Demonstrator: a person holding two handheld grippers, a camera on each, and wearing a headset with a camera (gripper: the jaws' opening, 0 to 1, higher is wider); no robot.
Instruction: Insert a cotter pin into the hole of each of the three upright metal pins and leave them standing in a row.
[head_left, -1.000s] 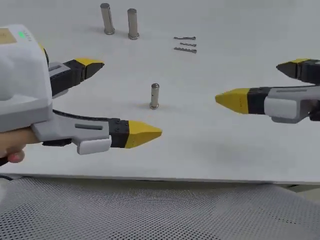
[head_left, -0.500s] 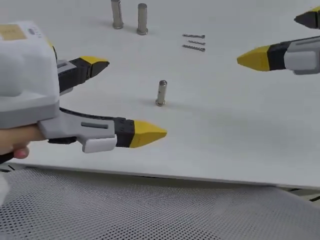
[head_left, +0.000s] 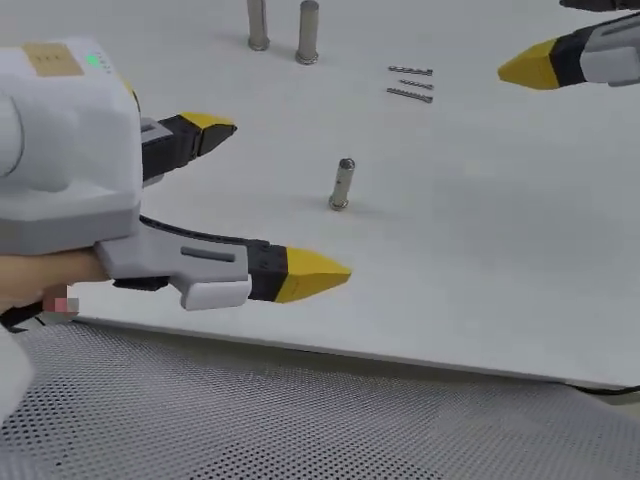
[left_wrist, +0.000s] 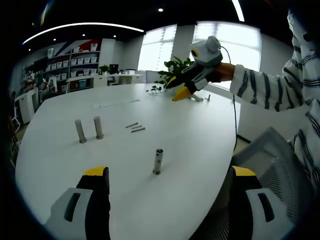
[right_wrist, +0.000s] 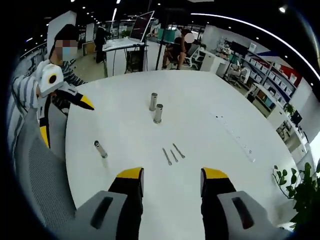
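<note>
A large white rounded table (left_wrist: 200, 150) stands in an open-plan office. Tall bright windows (left_wrist: 155, 47) fill one wall, white shelves of boxes (left_wrist: 62, 62) another. Curved light strips (left_wrist: 80, 25) cross the dark ceiling. A grey perforated chair (head_left: 300, 420) meets the table's near edge.

The right gripper (head_left: 532, 38) has moved outward, level with the cotter pins (head_left: 411, 83).

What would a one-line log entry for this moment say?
left gripper open, empty | right gripper open, empty | cotter pins loose on table | pair of metal pins standing | lone metal pin standing apart | nothing inserted yet
</note>
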